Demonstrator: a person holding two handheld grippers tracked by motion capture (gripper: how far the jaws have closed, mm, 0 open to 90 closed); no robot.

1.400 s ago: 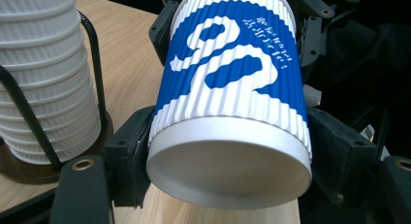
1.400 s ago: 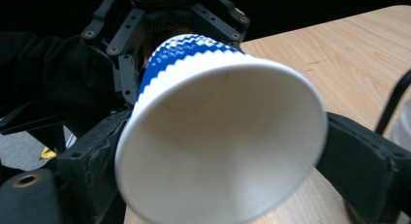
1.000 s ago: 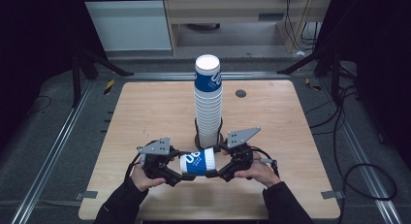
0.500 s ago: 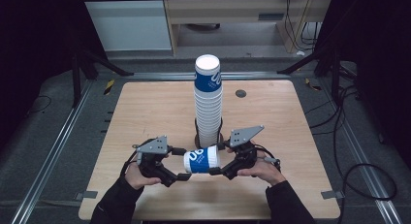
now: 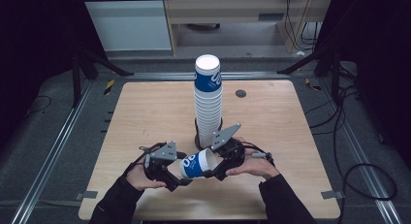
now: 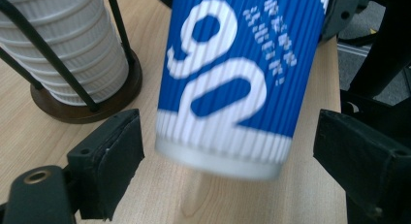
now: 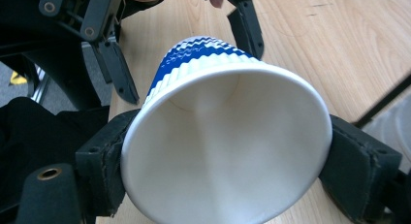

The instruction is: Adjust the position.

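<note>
On the wooden surface (image 5: 145, 112), behind a tall cup stack (image 5: 209, 105) in its wire holder, the right claw (image 5: 213, 171) pinches a blue-and-white cup (image 5: 197, 164) by its rim, sideways above the near edge (apparently freshly pulled off), while the left claw (image 5: 180, 183), jaws just spread, no longer touches its base.

A dim lab or recording studio: a wooden table (image 5: 145, 107) on grey flooring, floor rails (image 5: 53, 151), black stands (image 5: 82, 64) and loose cables (image 5: 354, 170) around.

Left tongs (image 5: 180, 178) jaws just opened, standing wide apart; right tongs (image 5: 212, 168) clamped, both hands low near table edge.
</note>
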